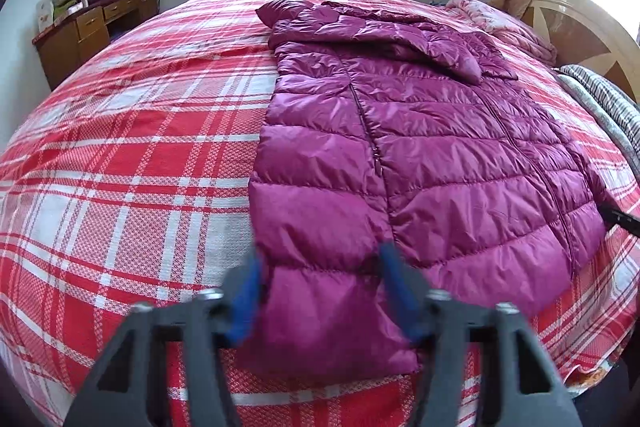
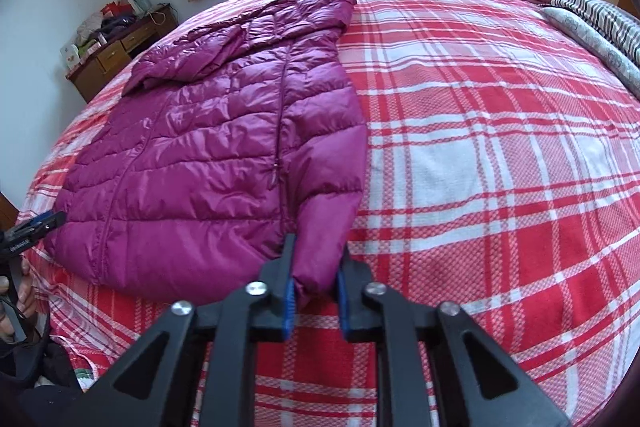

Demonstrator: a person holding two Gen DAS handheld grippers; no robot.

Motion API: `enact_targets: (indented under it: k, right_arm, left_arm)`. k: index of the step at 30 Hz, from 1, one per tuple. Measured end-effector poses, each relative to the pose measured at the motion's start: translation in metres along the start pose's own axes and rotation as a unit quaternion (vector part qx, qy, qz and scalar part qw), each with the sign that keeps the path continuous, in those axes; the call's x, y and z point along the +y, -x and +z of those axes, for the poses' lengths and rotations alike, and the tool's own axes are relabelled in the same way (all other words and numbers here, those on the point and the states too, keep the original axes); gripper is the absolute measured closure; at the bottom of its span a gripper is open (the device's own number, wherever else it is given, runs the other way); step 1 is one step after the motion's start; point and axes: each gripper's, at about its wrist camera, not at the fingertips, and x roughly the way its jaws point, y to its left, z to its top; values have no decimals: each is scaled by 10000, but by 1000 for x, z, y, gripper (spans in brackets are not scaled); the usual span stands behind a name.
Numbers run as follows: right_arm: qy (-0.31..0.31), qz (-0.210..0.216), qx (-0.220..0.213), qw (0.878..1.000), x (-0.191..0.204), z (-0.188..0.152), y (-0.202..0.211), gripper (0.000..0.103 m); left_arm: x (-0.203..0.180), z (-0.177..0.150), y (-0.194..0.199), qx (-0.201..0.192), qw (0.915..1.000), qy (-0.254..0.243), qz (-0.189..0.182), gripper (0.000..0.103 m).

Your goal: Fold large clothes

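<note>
Two tools work at the near edge of the bed. The left tool [image 1: 320,291] is spread wide, its blue pads either side of the coat's hem corner without clamping it. The right tool [image 2: 316,279] has one cuff between its pads, though whether it pinches I cannot tell. Beyond both, one purple coat [image 1: 400,131] lies flat on the plaid bedspread [image 1: 120,147], with two zippers showing. Farther off: two blankets, one bench [image 1: 92,31], two windows.
</note>
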Motion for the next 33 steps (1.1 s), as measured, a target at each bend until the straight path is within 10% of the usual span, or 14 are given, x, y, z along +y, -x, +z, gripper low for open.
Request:
enact_targets:
  k: [6,23,33]
  right_arm:
    - [44,175,-371,9991,10,5,31,93]
    - [271,641,-2423,9677,29,24,221,95]
    - [-83,676,-2547,9646,19,67,196,95]
  left_arm:
    - [3,5,31,-334,9990,-103,-281,97]
    - [28,31,215,-2164,9621,-76,-1656,99]
    - [27,66,176,-1970,9688,8,-1505,99]
